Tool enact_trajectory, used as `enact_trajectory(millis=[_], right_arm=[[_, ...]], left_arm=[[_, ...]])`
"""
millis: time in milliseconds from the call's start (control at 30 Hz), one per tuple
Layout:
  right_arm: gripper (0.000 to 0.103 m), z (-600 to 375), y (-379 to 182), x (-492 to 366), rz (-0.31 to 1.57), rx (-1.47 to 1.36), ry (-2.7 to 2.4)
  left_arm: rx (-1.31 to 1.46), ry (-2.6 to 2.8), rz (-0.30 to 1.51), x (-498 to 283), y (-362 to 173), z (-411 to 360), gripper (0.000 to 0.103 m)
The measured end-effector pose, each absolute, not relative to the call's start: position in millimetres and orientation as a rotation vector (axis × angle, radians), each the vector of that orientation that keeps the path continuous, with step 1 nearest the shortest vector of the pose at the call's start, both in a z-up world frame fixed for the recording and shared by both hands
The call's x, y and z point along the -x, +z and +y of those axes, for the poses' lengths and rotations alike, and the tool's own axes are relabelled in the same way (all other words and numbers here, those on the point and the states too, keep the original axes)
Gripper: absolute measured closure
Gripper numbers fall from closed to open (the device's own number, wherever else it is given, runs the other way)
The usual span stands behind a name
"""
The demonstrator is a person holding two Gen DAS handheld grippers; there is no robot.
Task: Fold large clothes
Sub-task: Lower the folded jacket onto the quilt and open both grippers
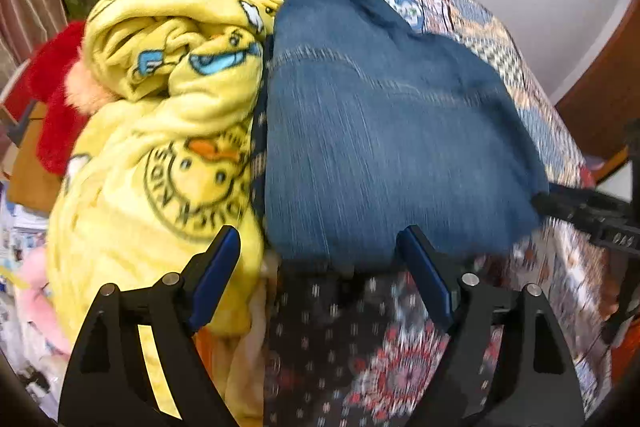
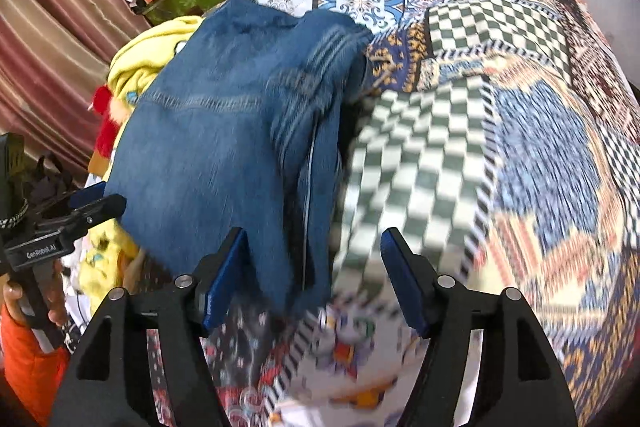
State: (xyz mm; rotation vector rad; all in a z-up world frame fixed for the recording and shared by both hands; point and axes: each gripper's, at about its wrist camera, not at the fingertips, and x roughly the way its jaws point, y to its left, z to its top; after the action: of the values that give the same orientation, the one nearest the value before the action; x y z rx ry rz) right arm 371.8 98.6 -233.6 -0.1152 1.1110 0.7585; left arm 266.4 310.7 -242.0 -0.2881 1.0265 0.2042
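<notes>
1. Denim, blue and heavy: the jeans (image 1: 384, 131) lie folded into a thick bundle on the patchwork bedspread (image 2: 520, 107), pressed against a crumpled yellow duck blanket (image 1: 160, 147) on their left.
2. The left tongs (image 1: 320, 267) stand apart with nothing between the blue pads, poised just short of the bundle's near edge. The right tongs (image 2: 312, 267) are likewise apart and empty, straddling the bundle's right-hand edge where the layers stack up.
3. Both views are smeared by motion, so I cannot tell whether any pad touches the cloth.
4. My reading is that the fold is mostly made and the bundle needs squaring or one more fold.
5. What could go wrong from here:
   - A grab at the right-hand edge may catch only the top layer — the stacked layers would then peel open and undo the fold.
   - The left tongs sit close to the yellow duck blanket; closing slightly to the left would pinch it along with the jeans and drag it.
   - The bedspread is soft and loose — a low pinch could take up the bedspread under the denim.
   - Denim is stiff, so a fold released without pressing may spring back.
</notes>
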Motion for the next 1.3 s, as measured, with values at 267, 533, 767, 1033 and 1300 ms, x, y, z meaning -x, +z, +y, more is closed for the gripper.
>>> enact_trajectory(millis=[267, 533, 767, 1033, 1300], right_arm=[[0.038, 80, -174, -324, 0.97, 0.116, 0.779], [0.038, 39, -53, -250, 0.597, 0.041, 0.831], [0.038, 9, 0, -176, 0.348, -0.025, 0.863], [0.038, -11, 8, -121, 0.221, -0.041, 0.815], [0.019, -16, 5, -105, 0.188, -0.031, 0.747]], left_arm=[[0.143, 0.255, 0.888, -219, -169, 270, 0.021], [0.104, 0.243, 0.479, -138, -34, 223, 0.021], [0.026, 0.258, 0.21, -63, 23, 166, 0.021], [-0.053, 0.295, 0.065, -12, 23, 113, 0.016], [-0.018, 0.314, 0.053, -1, 12, 102, 0.0]])
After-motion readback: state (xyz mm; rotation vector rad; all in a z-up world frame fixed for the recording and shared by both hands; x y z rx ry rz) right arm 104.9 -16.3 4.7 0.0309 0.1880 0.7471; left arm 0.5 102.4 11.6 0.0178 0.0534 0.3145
